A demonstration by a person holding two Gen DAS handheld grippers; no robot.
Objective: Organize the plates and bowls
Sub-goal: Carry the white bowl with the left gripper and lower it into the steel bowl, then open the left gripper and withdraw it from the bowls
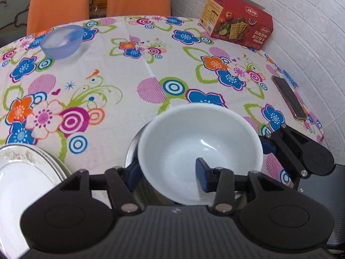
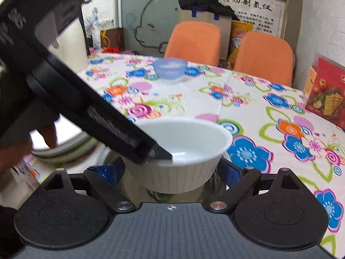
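A white bowl (image 1: pixel 194 138) sits inside a steel bowl (image 1: pixel 132 151) near the table's front edge. My left gripper (image 1: pixel 168 173) is shut on the white bowl's near wall, with one blue pad inside and the other outside. In the right wrist view that white bowl (image 2: pixel 183 168) has the left gripper's fingertip (image 2: pixel 165 154) over its rim. My right gripper (image 2: pixel 168 171) stands open, its jaws wide on either side of the steel bowl (image 2: pixel 129 185). A stack of plates (image 1: pixel 23 168) lies at the front left. A translucent blue bowl (image 1: pixel 61 42) stands far back.
A red cracker box (image 1: pixel 237 28) and a phone (image 1: pixel 289 97) lie along the table's right edge by the white wall. Two orange chairs (image 2: pixel 263 58) stand behind the table. A person's hand (image 2: pixel 49 133) shows at the left near the plates (image 2: pixel 64 149).
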